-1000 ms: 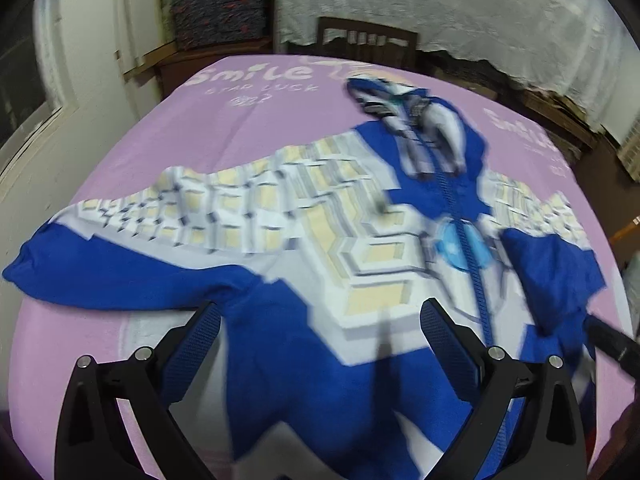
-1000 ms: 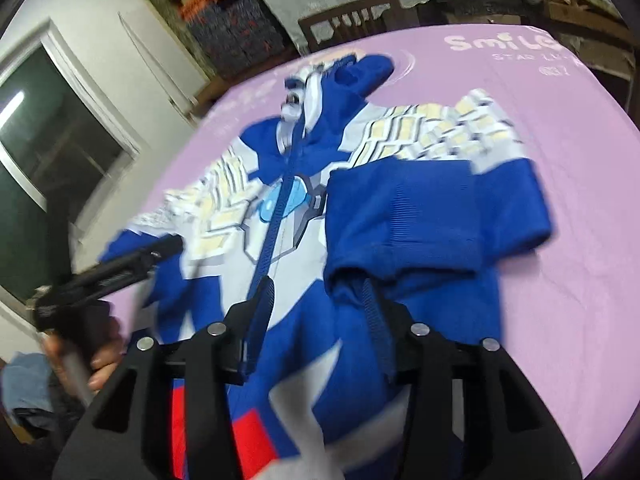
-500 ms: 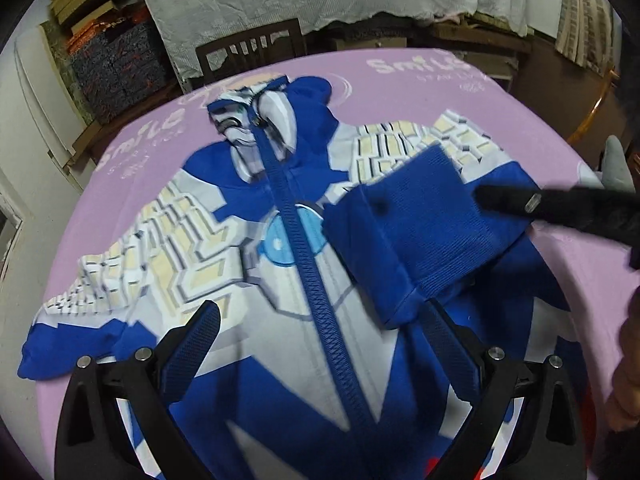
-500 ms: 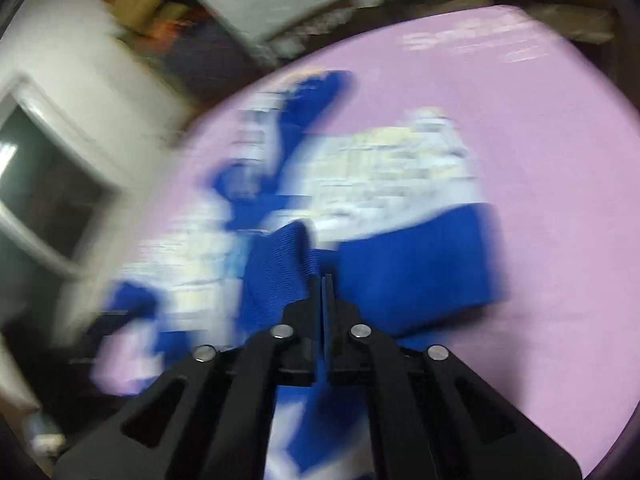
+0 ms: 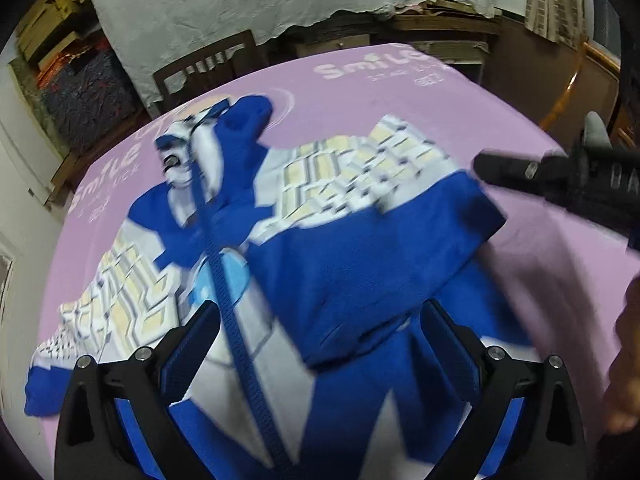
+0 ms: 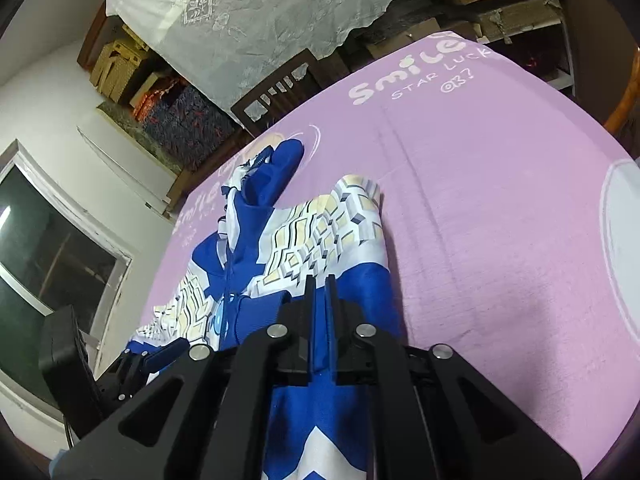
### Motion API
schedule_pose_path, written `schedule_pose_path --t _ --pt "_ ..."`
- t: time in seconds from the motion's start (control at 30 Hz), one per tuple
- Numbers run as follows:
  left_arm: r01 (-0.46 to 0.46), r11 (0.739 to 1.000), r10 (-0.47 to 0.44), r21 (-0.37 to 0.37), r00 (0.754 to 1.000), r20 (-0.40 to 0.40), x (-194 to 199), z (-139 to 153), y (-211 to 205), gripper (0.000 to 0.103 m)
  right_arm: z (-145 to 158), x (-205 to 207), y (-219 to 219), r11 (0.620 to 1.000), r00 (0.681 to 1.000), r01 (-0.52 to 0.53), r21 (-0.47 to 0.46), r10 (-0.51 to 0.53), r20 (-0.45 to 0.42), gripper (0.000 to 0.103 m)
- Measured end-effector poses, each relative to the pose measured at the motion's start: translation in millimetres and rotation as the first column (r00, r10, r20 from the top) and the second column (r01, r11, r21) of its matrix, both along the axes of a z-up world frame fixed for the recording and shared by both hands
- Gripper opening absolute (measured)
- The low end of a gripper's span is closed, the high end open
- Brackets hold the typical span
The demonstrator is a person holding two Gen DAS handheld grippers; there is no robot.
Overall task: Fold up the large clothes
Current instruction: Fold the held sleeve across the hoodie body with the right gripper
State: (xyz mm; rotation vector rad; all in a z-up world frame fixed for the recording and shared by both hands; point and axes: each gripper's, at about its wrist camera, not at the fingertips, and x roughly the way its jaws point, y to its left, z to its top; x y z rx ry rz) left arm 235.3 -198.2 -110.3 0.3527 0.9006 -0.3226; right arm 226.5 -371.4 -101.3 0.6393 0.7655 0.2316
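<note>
A blue, white and yellow zip hooded jacket (image 5: 224,280) lies front up on the pink sheet (image 5: 400,104). Its blue sleeve end (image 5: 360,264) is folded in over the chest. My left gripper (image 5: 320,340) hovers open above the jacket's lower front, nothing between its fingers. My right gripper (image 6: 319,286) is nearly closed with a thin fold of the blue sleeve (image 6: 360,292) pinched between its pads, and its jaws are opening slightly. In the left wrist view the right gripper (image 5: 492,168) reaches in from the right at the sleeve's outer edge.
The pink sheet (image 6: 500,220) covers the whole surface, with bare sheet to the jacket's right. A dark wooden chair (image 6: 276,92) stands at the far edge, below a white lace cloth (image 6: 260,12). A person's hand (image 5: 628,360) shows at the right edge. A window (image 6: 48,248) lies left.
My right gripper has gone from open around the blue sleeve to pinched on it and has shifted with the fabric. The left gripper has swung across the jacket and stayed open.
</note>
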Motion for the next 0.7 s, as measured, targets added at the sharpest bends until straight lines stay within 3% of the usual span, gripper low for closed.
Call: schedule_pose_path --t 0.13,0.33,0.43,0.5,0.57,0.7 --pt "-0.019 0.999 0.018 -0.036 0.999 -0.038 23 -4 -13 0.100 -7 6 5 1.000 1.000 -0.008 0.020 0.008 -0.021 0.007" --pt "-0.080 0.997 0.080 0.002 0.995 -0.057 42 -25 -10 0.098 -31 19 6 1.000 0.992 0.012 -0.005 -0.012 -0.123 0.006" --pt "-0.129 0.990 0.123 -0.049 0.986 -0.111 55 -28 15 0.082 -45 23 1 0.999 0.985 0.019 0.049 -0.010 -0.172 0.004" --pt "-0.151 0.985 0.139 -0.088 0.981 -0.134 58 -25 31 0.062 -46 23 -1 0.997 0.984 0.021 0.069 -0.009 -0.176 0.003" --pt "-0.165 0.977 0.143 -0.134 0.977 -0.155 59 -19 48 0.050 -44 21 0 0.998 0.986 0.020 0.060 -0.010 -0.167 0.003" --pt "-0.181 0.967 0.154 -0.180 0.976 -0.154 57 -12 71 0.038 -35 17 6 0.999 0.993 -0.005 0.037 0.009 -0.117 0.007"
